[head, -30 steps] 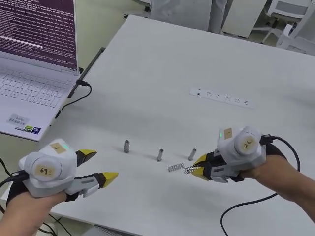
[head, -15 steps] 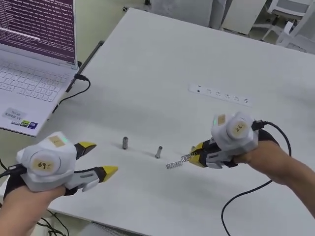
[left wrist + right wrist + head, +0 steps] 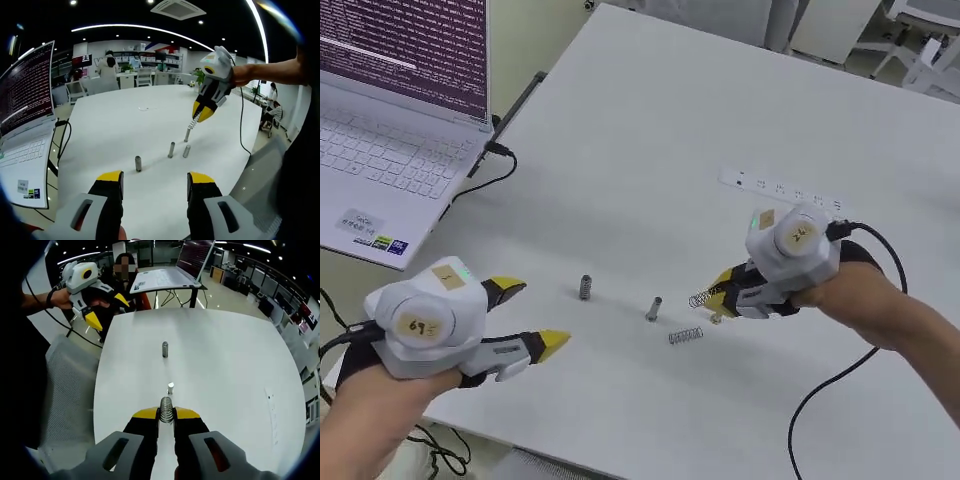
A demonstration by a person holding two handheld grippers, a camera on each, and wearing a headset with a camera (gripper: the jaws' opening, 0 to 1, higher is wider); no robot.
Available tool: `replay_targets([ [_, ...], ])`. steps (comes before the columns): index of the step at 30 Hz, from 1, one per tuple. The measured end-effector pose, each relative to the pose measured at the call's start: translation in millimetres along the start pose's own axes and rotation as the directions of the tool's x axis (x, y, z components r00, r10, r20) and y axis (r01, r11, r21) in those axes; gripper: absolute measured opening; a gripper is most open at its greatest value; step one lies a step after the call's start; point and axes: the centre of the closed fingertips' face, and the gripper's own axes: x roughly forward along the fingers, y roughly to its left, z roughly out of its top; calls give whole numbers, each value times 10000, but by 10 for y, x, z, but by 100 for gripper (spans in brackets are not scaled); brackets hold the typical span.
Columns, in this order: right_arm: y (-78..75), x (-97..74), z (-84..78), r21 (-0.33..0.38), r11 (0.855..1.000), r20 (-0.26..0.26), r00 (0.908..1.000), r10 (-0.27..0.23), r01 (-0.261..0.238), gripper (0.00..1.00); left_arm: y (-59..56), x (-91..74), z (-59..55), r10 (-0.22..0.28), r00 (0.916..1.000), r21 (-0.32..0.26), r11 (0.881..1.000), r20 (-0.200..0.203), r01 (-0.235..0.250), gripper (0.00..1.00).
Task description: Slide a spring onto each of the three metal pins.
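Left gripper (image 3: 532,315) at 8 o'clock, jaws spread wide, empty. Loose spring (image 3: 685,336) lies flat on table (image 3: 650,150), 5 o'clock of middle pin (image 3: 654,308). Left pin (image 3: 585,287) looks ribbed, cannot tell why. Right gripper (image 3: 717,297) at 3 o'clock pinches held spring (image 3: 700,298). In head view, third pin (image 3: 187,135) is mostly hidden under its tips.

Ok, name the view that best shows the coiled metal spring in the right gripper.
The right gripper view: the small coiled metal spring stands close up, clamped in the right gripper. The head view shows it tiny, poking from the tips; the left gripper view shows it far off, hanging above a metal pin.
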Motion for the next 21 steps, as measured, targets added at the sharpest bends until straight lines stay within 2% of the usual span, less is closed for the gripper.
replay_targets([
  [8,-98,146,85,-178,9997,-171,9997,157,-160,8,40,-8,27,58,10000,-40,10000,28,-57,47],
  [13,-128,234,72,-399,9989,-435,9988,219,-236,8,38,-24,47,28,10000,27,10000,20,-28,48],
  [21,-112,380,67,-606,9964,-727,9958,551,-596,8,30,-53,82,-23,10000,-2,10000,62,23,50],
])
